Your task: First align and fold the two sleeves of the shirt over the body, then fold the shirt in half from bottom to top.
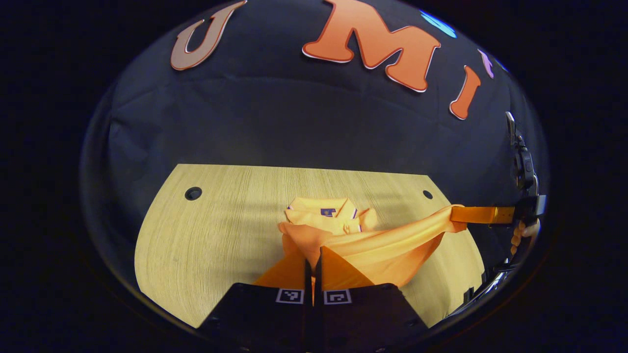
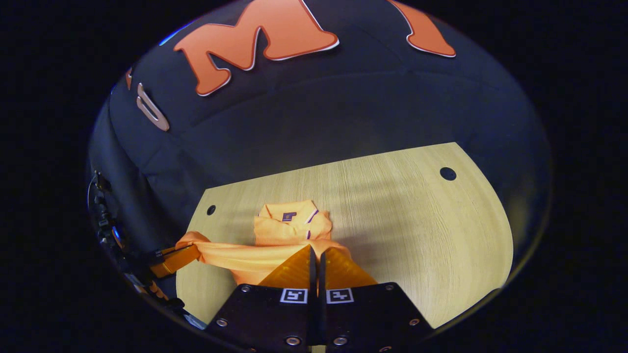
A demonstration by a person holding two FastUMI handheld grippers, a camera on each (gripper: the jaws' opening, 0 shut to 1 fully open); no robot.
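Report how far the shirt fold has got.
Sleeves look already folded in: the orange shirt lies narrow on the wooden table, collar at the far end. In hand: the left tongs and right tongs each pinch the bottom hem, lifted and stretched between them. Left: carry the hem to the collar and release.

I see a soft, matt cloth shirt draped over a table of pale, smooth wood with fine grain.

Pale wooden table carrying an orange shirt.
The shirt is lying between the table's two round holes.
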